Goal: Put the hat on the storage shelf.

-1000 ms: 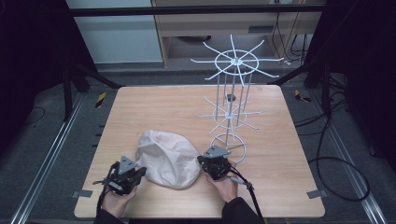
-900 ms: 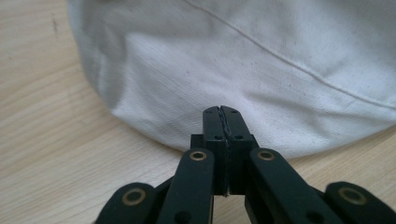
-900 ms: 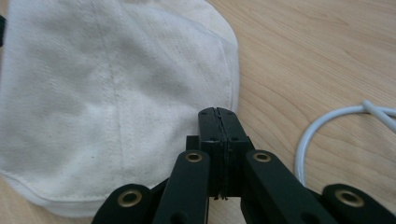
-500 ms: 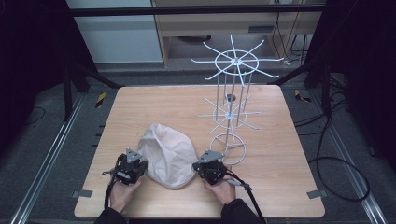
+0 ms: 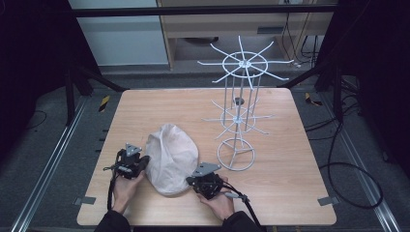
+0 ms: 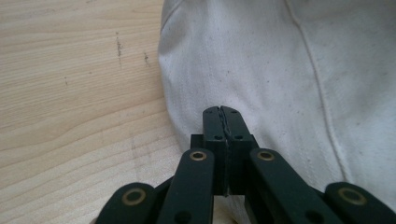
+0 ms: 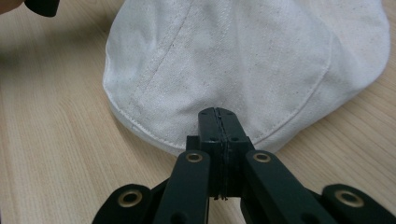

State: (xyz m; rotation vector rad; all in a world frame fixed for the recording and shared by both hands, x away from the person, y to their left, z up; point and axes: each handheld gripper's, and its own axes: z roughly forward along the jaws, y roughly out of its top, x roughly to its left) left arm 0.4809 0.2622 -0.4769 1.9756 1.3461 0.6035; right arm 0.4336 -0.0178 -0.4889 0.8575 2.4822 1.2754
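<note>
The cap lies flat near the front of the table, with your left gripper and right gripper at its two sides, both closed on nothing. Part the jaws before you pinch its edges, so you catch the cloth. The white wire rack stands just beside it on pale wood, with dark floor around.

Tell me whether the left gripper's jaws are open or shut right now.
Shut. In the left gripper view the left gripper has its two black jaws pressed flat together, nothing between them, tips right at the edge of the white cap.
</note>
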